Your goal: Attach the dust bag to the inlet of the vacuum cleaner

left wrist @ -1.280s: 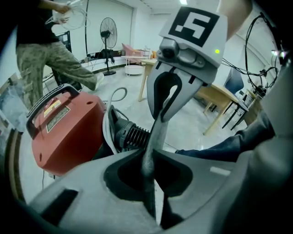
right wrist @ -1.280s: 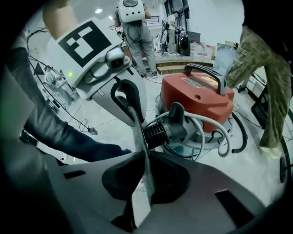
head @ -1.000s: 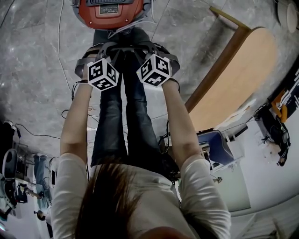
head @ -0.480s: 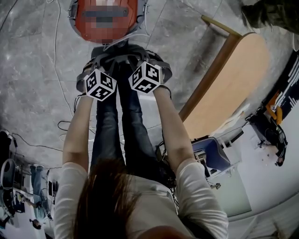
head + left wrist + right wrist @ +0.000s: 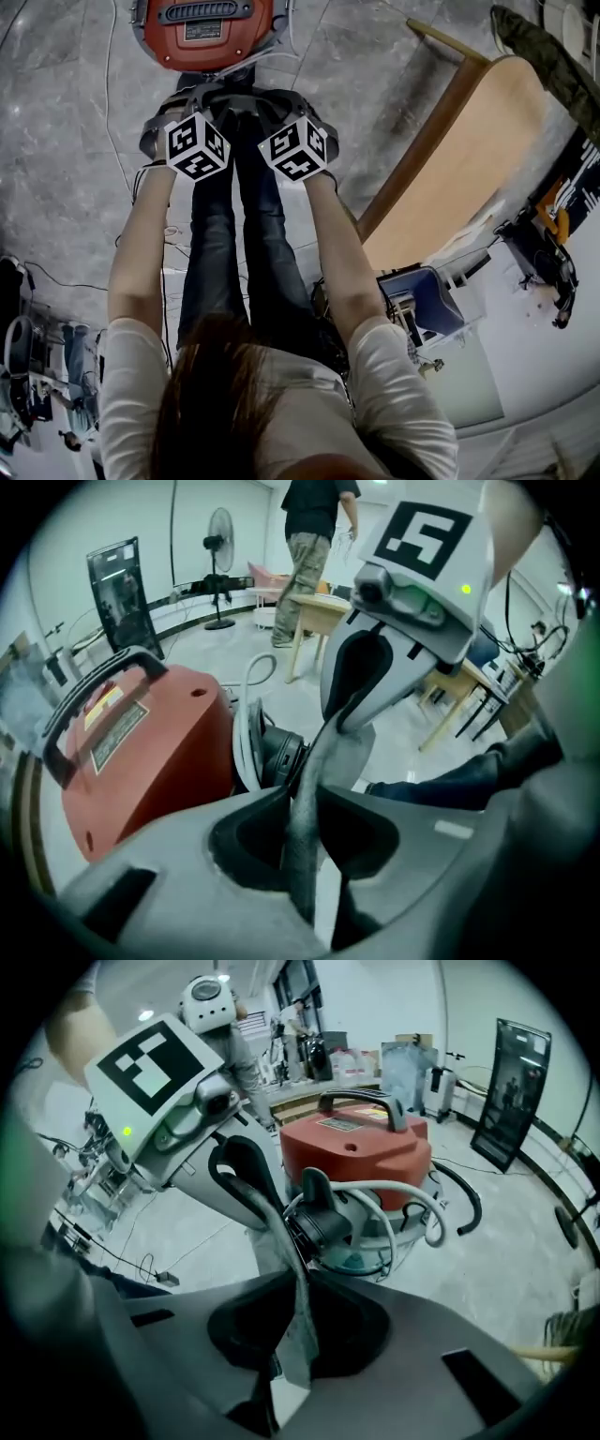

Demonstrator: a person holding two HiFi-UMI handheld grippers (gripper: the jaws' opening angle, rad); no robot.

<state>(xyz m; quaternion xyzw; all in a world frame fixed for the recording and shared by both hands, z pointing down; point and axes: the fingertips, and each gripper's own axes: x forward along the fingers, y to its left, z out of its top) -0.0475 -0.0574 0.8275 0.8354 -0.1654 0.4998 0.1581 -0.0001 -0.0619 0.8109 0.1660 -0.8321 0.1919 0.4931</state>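
Note:
A red vacuum cleaner (image 5: 206, 33) stands on the floor just beyond both grippers. Its black inlet (image 5: 281, 757) faces them, ringed by a white hose (image 5: 412, 1194). The grey cloth dust bag (image 5: 305, 846) hangs right in front of the inlet (image 5: 323, 1227). My left gripper (image 5: 302, 794) pinches one fold of it, its jaws easing open with the cloth between them. My right gripper (image 5: 298, 1283) is shut on another fold of the bag (image 5: 295, 1330). In the head view the left gripper (image 5: 208, 101) and the right gripper (image 5: 267, 101) sit side by side, hiding the bag.
A wooden table (image 5: 459, 159) stands to the right and cables (image 5: 56, 272) trail on the grey floor at left. A person (image 5: 314, 536) stands farther off beside a pedestal fan (image 5: 220, 536). A black upright panel (image 5: 511, 1082) stands behind the vacuum.
The right gripper has rolled about its own axis, its marker cube showing a different tilt. Both grippers stay close before the vacuum.

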